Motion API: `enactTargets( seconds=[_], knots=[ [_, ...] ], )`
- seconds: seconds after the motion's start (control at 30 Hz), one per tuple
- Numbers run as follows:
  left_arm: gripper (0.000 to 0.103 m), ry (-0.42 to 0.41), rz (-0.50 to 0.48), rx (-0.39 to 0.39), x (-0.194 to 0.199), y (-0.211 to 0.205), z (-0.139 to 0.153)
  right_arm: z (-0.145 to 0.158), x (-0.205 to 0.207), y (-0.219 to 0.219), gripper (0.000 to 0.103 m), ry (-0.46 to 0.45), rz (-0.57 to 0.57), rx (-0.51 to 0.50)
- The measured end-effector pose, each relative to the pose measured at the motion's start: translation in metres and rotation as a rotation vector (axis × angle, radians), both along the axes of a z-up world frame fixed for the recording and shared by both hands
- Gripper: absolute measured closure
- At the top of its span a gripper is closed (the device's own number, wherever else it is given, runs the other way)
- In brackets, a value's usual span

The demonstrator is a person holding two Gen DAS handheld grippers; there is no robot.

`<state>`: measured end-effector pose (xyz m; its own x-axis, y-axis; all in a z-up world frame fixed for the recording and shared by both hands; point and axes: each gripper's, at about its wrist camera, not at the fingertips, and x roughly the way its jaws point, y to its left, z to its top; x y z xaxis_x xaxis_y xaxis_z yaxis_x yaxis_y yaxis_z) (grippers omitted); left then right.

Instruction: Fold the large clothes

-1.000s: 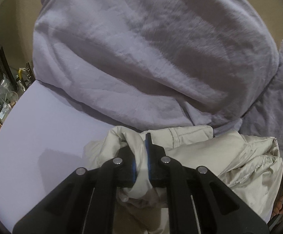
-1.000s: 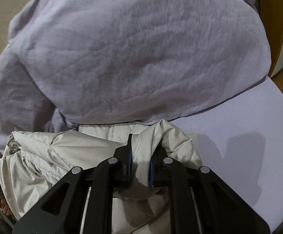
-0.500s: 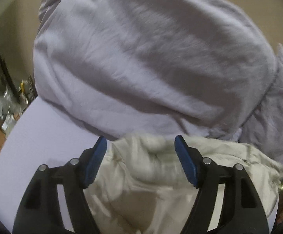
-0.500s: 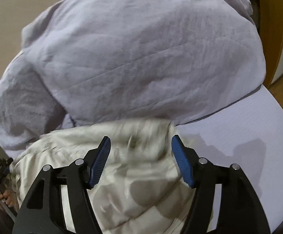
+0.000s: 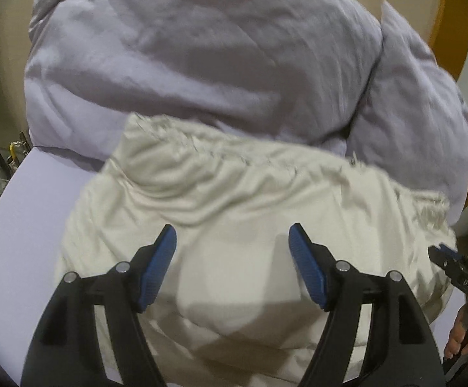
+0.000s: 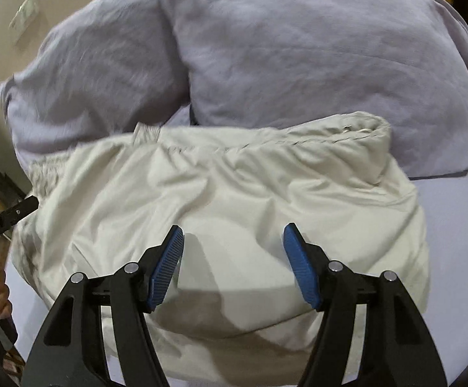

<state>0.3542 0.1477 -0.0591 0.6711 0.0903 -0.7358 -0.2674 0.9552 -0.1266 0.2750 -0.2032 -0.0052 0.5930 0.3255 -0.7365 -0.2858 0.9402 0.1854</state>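
Cream garment (image 5: 253, 213) is seen lying in a compact, puffy bundle on the pale lavender bed surface (image 5: 24, 225), with its far edge pressed against a heaped lavender duvet (image 5: 201, 58). A gathered, elasticated hem is noted along that far edge, and what looks like a zip is seen at the right corner in the right wrist view (image 6: 356, 132).

Left gripper (image 5: 232, 264) is held above the near half of the bundle, jaws spread wide, nothing between the blue pads (image 5: 160, 267). Right gripper (image 6: 232, 264) is likewise spread and empty over the same cloth. Whether either tool brushes the fabric cannot be told.

Progress, as judged: at least one fold appears made, since the garment is doubled into a rough rectangle with no sleeves trailing. Wrinkles and a bulging middle remain; smoothing, and perhaps a further fold, is judged to be left. The duvet is unfolded, though whether it belongs to the task cannot be told.
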Motion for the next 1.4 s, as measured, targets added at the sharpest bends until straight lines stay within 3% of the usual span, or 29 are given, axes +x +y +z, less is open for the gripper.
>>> enactTargets(
  seconds=[0.27,0.57,1.03,1.13,1.23,1.4],
  knots=[
    [0.03,0.014,0.055,0.065,0.018,0.001,-0.026,-0.023,0.021,0.008,0.037,-0.047,-0.032,-0.096],
    [0.029,0.038,0.116,0.132,0.054,0.013,-0.042,-0.039,0.062,0.027,0.037,-0.082,-0.048,-0.137],
    [0.026,0.048,0.158,0.102,0.093,0.029,-0.058,-0.056,0.107,0.044,0.033,-0.097,-0.063,-0.13],
    [0.026,0.063,0.155,0.108,0.093,0.025,-0.055,-0.051,0.102,0.041,0.033,-0.072,-0.069,-0.134],
    [0.027,0.063,0.146,0.086,0.085,0.023,-0.045,-0.034,0.09,0.036,0.033,-0.058,-0.072,-0.075],
    [0.027,0.006,0.119,0.013,0.073,0.008,-0.019,-0.003,0.074,0.046,0.032,-0.087,-0.036,0.001]
  ],
)
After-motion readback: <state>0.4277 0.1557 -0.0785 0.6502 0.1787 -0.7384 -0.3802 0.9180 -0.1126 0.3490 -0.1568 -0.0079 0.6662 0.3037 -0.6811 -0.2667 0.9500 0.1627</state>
